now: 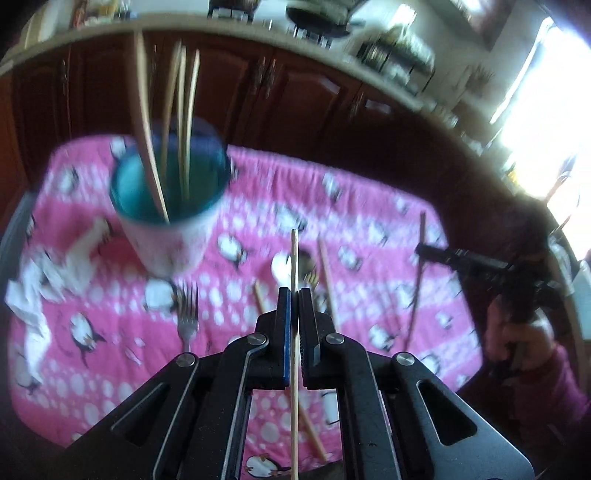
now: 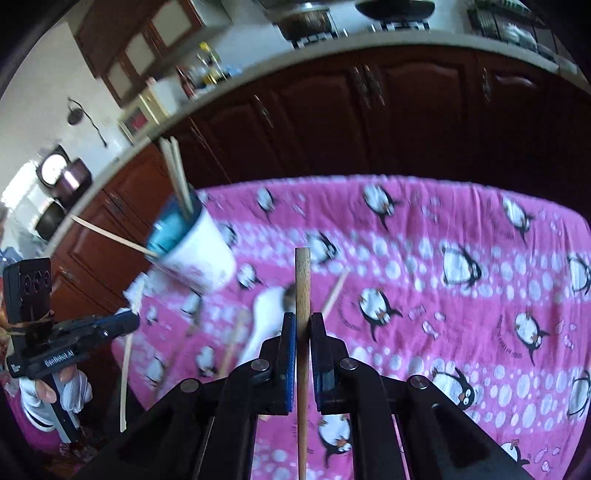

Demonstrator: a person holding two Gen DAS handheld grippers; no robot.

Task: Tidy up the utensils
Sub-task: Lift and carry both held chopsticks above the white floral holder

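Observation:
My left gripper [image 1: 294, 292] is shut on a thin pale chopstick [image 1: 294, 254] that stands up between its pads, lifted above the pink penguin cloth [image 1: 369, 236]. My right gripper [image 2: 303, 316] is shut on a thicker wooden chopstick [image 2: 303, 280], also off the cloth. A white cup with a blue inside [image 1: 168, 192] [image 2: 192, 251] holds several chopsticks and stands at the left. A fork [image 1: 188, 317], a white spoon [image 1: 280, 267] [image 2: 264, 321] and loose chopsticks [image 1: 327, 273] [image 2: 334, 293] lie on the cloth. Each gripper also shows in the other's view, the right gripper [image 1: 423, 252] and the left gripper [image 2: 133, 320].
Crumpled white tissue [image 1: 33, 295] lies at the cloth's left edge. Dark wooden cabinets [image 2: 369, 122] under a cluttered counter [image 1: 258, 22] run behind the table. A gloved hand [image 2: 74, 391] holds the left gripper's handle.

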